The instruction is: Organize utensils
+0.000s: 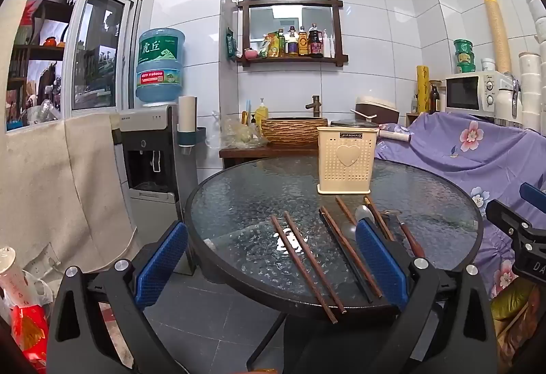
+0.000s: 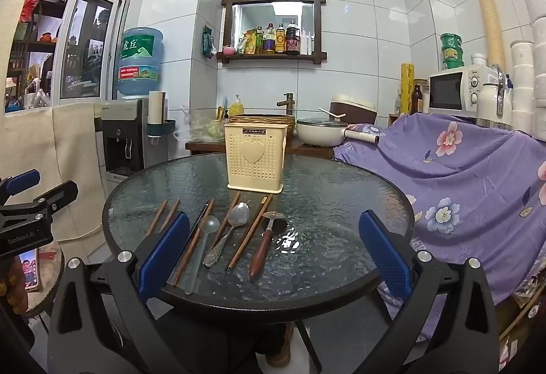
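Round glass table (image 2: 341, 203) bears one cream holder (image 2: 254, 157), three spoons (image 2: 239, 218), several chopsticks (image 2: 250, 232); both claws gape wide, empty.

Side-by-side wrist views over shared table (image 1: 204, 203)

White glossy tiles (image 2: 358, 15) cover the walls, with ceiling light glaring off them. At twelve o'clock a dark wooden framed mirror (image 2: 273, 18) hangs, its shelf (image 2: 269, 57) lined with sauce bottles. Below it a woven-look basin (image 1: 293, 129) with a bronze tap sits on a wooden counter. At ten o'clock a sliding window (image 1: 92, 49) opens onto cluttered shelving; beneath it beige cloth (image 1: 51, 176) drapes down. Beside it stands a water dispenser (image 1: 153, 152) topped by a blue bottle (image 1: 159, 65). At three o'clock purple flowered fabric (image 2: 460, 169) covers furniture, with a white microwave (image 2: 457, 90) behind. The floor (image 1: 211, 322) is dark grey tile.
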{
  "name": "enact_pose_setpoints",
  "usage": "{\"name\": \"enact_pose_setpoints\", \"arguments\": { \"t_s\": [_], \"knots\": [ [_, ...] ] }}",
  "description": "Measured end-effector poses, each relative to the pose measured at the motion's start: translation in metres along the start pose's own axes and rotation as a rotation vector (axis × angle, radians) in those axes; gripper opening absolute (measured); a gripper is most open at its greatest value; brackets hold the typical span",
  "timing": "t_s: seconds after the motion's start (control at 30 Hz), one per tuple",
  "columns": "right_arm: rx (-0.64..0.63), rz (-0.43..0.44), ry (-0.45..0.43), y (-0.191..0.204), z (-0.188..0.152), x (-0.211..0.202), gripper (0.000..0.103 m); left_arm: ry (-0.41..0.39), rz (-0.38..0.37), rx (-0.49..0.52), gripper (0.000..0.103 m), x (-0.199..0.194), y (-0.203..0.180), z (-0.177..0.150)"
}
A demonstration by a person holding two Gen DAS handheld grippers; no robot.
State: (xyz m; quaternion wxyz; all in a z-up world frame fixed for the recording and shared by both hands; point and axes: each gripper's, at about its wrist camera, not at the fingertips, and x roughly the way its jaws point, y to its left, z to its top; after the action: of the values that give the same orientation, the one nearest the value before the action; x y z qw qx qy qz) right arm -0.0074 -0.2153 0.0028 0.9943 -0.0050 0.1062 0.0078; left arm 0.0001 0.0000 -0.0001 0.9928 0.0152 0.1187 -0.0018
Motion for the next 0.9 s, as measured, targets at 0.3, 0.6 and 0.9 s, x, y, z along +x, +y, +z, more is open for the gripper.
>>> {"name": "enact_pose_setpoints", "arguments": {
  "t_s": [0.3, 0.6, 0.9],
  "knots": [
    [-0.002, -0.001, 0.002, -0.0017, 0.0013, 0.0001, 0.098, 0.001, 0.003, 0.004, 0.097, 0.0, -0.0005, 0.0003],
    [-0.001, 0.0, 0.002, -0.0025, 0.0012, -0.0002, 0.098, 0.0, 0.0, 0.006, 0.097, 0.0021, -0.0006, 0.001],
    [-0.003, 0.0, 0.002, 0.0002, 0.0012, 0.0004, 0.098, -0.001, 0.003, 0.009, 0.097, 0.0, 0.0001, -0.001]
  ]
}}
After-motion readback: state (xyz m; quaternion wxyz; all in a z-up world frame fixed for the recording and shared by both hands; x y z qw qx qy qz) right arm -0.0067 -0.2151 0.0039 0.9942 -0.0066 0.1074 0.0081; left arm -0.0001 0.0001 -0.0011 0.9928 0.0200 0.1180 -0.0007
